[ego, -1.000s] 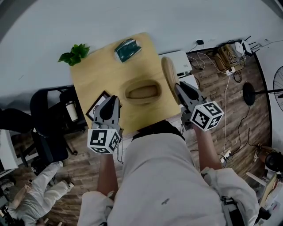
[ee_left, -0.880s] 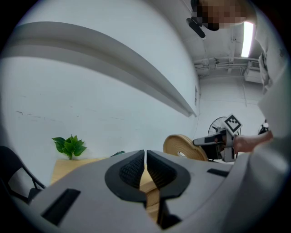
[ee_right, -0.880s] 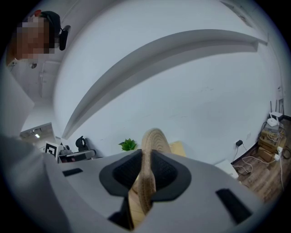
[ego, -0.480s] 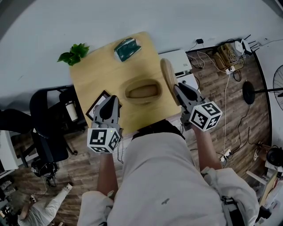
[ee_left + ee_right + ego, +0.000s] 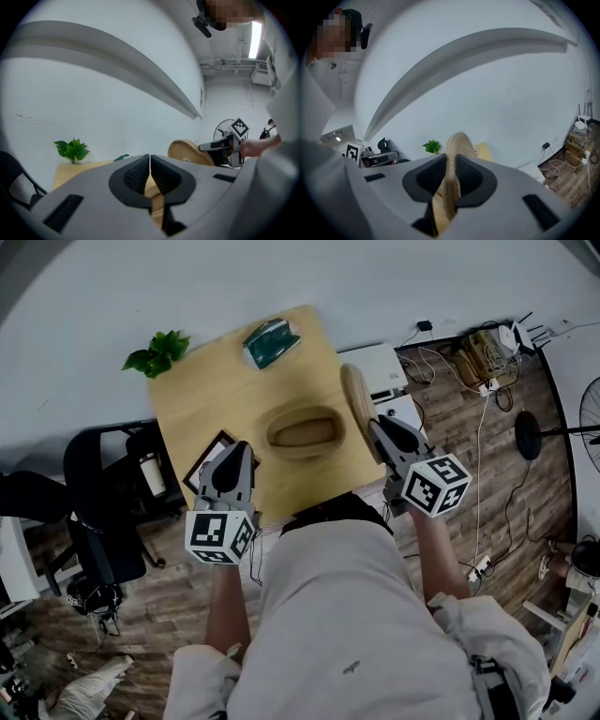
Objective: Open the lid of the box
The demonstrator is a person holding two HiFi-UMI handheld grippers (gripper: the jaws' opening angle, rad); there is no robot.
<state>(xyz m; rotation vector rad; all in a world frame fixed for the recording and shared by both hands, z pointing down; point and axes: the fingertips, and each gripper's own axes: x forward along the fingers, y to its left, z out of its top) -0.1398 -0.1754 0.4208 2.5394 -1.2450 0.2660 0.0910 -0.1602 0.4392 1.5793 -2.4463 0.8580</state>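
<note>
The oval wooden box (image 5: 303, 433) sits open in the middle of the light wooden table (image 5: 206, 395). Its round woven lid (image 5: 356, 397) stands on edge above the table's right side, and my right gripper (image 5: 377, 430) is shut on its rim. In the right gripper view the lid (image 5: 453, 159) is pinched between the dark pads. My left gripper (image 5: 234, 456) hovers over the table's near left corner, shut with nothing in it. In the left gripper view its pads (image 5: 136, 174) meet, and the lid (image 5: 188, 152) shows to the right.
A green pouch (image 5: 270, 341) lies at the table's far edge, and a potted plant (image 5: 157, 354) stands at the far left corner. A dark framed item (image 5: 208, 471) lies beside the left gripper. A white cabinet (image 5: 380, 369) stands to the right and a black chair (image 5: 108, 521) to the left.
The right gripper and the lid have shifted slightly to the left. The left gripper stays where it was.
</note>
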